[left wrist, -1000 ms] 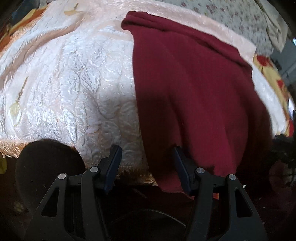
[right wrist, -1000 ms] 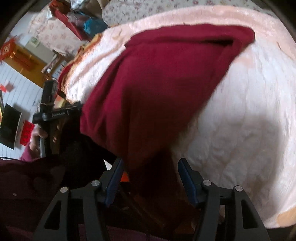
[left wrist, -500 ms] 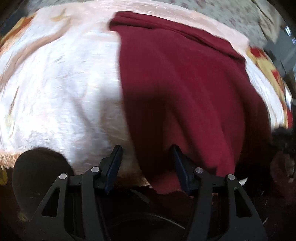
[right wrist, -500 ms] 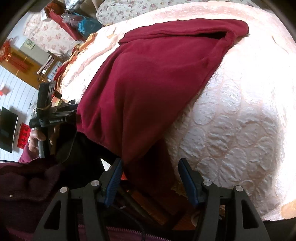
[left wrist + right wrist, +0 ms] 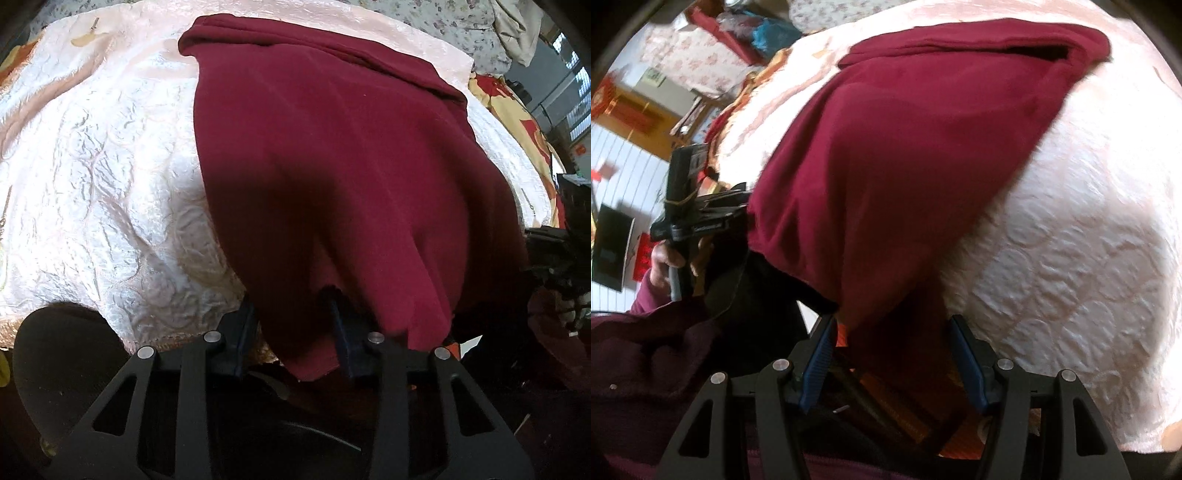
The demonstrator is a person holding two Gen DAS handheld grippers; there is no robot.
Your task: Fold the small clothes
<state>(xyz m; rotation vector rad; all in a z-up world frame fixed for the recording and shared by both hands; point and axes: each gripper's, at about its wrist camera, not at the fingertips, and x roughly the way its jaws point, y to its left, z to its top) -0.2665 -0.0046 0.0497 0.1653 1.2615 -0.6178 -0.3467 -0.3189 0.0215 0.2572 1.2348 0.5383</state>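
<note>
A dark red garment (image 5: 332,155) lies spread on a pale pink quilted bedspread (image 5: 103,177), its near hem hanging over the bed's edge. It also shows in the right wrist view (image 5: 905,147). My left gripper (image 5: 291,317) is open, and the hanging hem drapes between its fingers, partly covering them. My right gripper (image 5: 894,332) is open at the other near corner, with the hanging cloth between its fingers. The left gripper also shows in the right wrist view (image 5: 701,218), held in a hand.
The bedspread's fringed edge (image 5: 155,332) runs just in front of the left gripper. A floral sheet (image 5: 461,29) and a red-and-yellow cover (image 5: 517,110) lie beyond. A dark round object (image 5: 62,362) sits below the bed edge at left.
The left gripper has moved forward and its fingers now straddle the hanging hem, narrower than before. The right gripper has shifted slightly and stays open around the cloth.
</note>
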